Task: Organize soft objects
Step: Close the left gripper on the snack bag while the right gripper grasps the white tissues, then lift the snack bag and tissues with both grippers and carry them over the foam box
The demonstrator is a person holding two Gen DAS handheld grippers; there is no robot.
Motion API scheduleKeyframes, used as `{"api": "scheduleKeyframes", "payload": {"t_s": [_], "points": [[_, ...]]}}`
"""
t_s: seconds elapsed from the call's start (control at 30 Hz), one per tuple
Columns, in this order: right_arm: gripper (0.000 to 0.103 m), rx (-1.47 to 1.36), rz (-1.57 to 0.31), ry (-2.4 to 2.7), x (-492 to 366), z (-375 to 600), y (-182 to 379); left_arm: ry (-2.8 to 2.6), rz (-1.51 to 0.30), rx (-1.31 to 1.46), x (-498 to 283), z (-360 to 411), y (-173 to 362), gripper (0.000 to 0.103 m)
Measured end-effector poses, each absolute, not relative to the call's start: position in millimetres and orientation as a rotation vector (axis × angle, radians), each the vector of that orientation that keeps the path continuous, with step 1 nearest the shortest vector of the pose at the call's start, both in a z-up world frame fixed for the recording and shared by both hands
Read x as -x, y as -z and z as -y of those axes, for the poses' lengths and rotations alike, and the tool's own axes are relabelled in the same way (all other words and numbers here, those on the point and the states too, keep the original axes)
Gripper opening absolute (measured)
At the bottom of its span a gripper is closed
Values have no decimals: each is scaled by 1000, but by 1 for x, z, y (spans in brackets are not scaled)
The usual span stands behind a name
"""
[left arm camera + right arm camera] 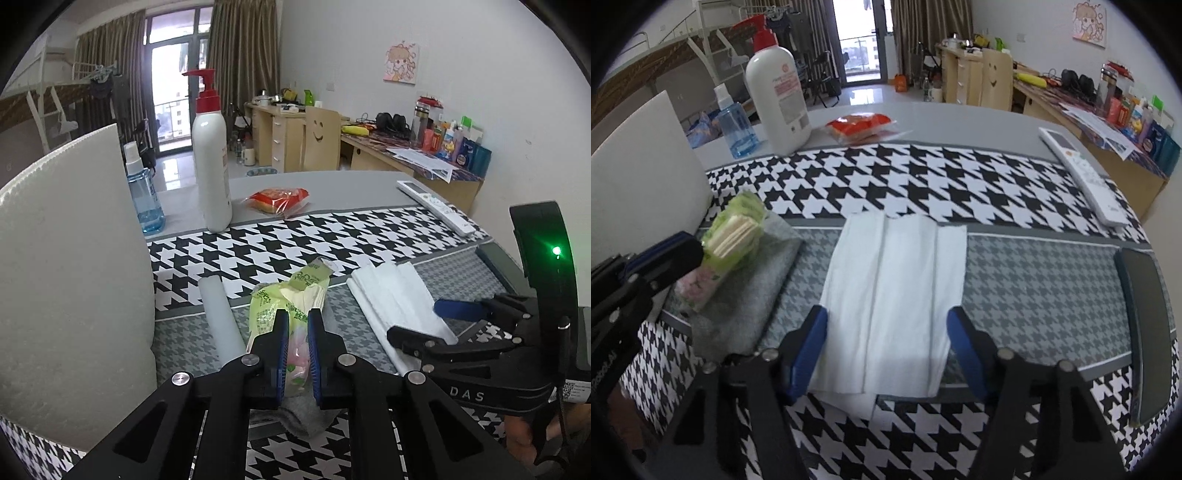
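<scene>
left gripper [297, 341] fingers pinch tissue pack [291, 306] | right gripper [888, 350] fingers spread astride white folded tissue [890, 295], long axis near-to-far | right hand nearer

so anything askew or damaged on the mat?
Nothing damaged or spilled. The green plastic tissue pack lies torn open on the grey folded towel, tissues showing. The white folded paper sheet sits slightly skewed to the mat's stripes.

Soft daylight from blown-out balcony door [173, 92]; floor glare; strong fisheye bending, dark corner vignette; slight softness.
</scene>
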State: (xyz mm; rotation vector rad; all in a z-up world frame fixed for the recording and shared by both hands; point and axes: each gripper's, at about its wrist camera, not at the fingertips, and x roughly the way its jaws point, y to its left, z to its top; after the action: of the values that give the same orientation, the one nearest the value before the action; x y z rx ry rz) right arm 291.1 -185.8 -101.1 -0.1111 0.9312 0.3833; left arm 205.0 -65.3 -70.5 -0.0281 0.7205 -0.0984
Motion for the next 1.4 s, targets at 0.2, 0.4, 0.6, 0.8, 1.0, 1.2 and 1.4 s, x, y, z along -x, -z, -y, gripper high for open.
{"api": "scheduleKeyframes", "payload": {"t_s": [0.2, 0.4, 0.6, 0.8, 1.0, 1.2, 1.4], "points": [[42, 115, -926, -370, -291, 187, 101, 111, -722, 5, -201, 70, 71, 35], [17, 93, -937, -369, -295, 191, 100, 103, -735, -14, -203, 70, 75, 57], [12, 76, -933, -376, -293, 194, 97, 87, -775, -7, -209, 67, 82, 57], [12, 65, -906, -381, -286, 195, 88, 62, -790, -14, -210, 65, 85, 30], [12, 49, -882, -375, -280, 199, 79, 57, -772, -21, -207, 64, 82, 29], [12, 48, -847, -380, -270, 201, 68, 60, -729, -20, -197, 63, 67, 29], [12, 47, -811, -390, -259, 202, 56, 56, -675, -33, -184, 66, 50, 29]]}}
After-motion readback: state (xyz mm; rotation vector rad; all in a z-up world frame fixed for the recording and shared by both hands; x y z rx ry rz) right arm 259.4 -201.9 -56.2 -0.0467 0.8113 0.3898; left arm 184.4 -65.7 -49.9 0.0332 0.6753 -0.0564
